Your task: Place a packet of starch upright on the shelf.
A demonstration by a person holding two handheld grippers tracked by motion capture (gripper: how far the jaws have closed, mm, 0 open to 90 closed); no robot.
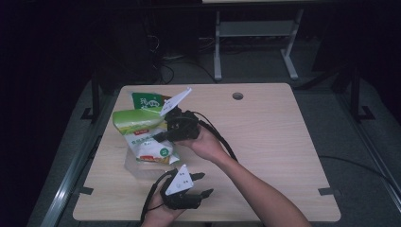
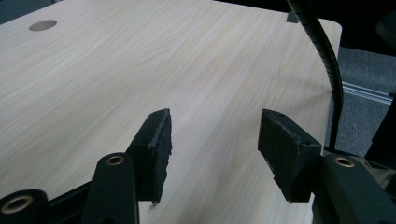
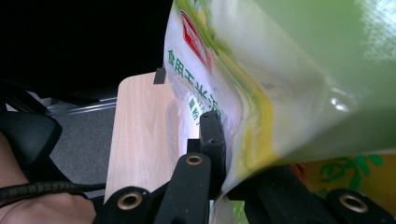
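Risk was plain: right hand-held gripper [image 3: 219, 186] pinched only the green-and-white bag's [image 1: 144, 137] thin edge, so it could slip; left hand-held gripper [image 2: 212, 149] gaped, idle over the tabletop [image 2: 116, 70].

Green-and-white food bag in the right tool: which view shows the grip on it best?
The right gripper view: the bag sits pinched between the right tool's jaws. The high view shows the whole bag, but the tool hides the contact. The left gripper view looks over bare table.

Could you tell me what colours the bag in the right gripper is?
Light green and white bag, with green lettering, clearest in the high view.
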